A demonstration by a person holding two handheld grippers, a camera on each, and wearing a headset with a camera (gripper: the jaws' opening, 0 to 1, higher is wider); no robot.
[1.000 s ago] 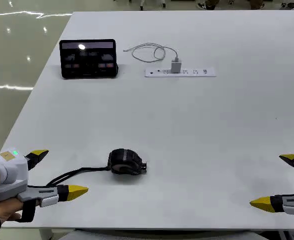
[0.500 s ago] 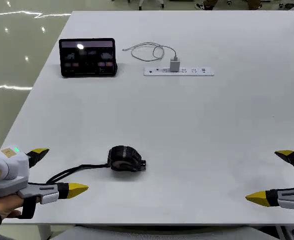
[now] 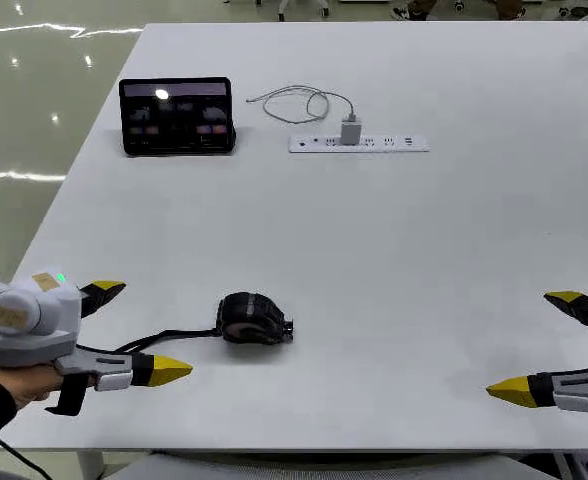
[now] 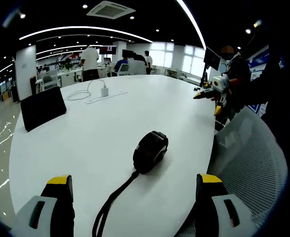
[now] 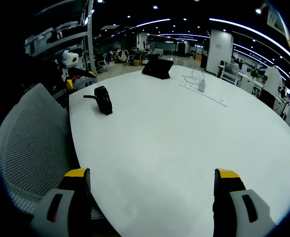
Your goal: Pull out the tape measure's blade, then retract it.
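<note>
A black tape measure (image 3: 252, 319) lies on the white table (image 3: 374, 230) near its front edge, with a black wrist strap (image 3: 159, 343) trailing to the left. My left gripper (image 3: 134, 328) stands open just left of it, and the strap runs between its yellow-tipped jaws. In the left gripper view the tape measure (image 4: 151, 149) sits straight ahead of the left gripper (image 4: 134, 185). My right gripper (image 3: 539, 345) stands open at the table's front right, far from the tape measure (image 5: 103, 99), with nothing between its jaws.
A dark tablet (image 3: 177, 116) stands at the back left. A white power strip (image 3: 359, 144) with a plugged charger and a coiled white cable (image 3: 304, 104) lies at the back middle. A mesh chair (image 5: 29, 148) is at the table's near edge.
My left gripper has moved right and slightly forward, closer to the tape measure. The right gripper has edged a little to the left. The tape measure has not moved.
</note>
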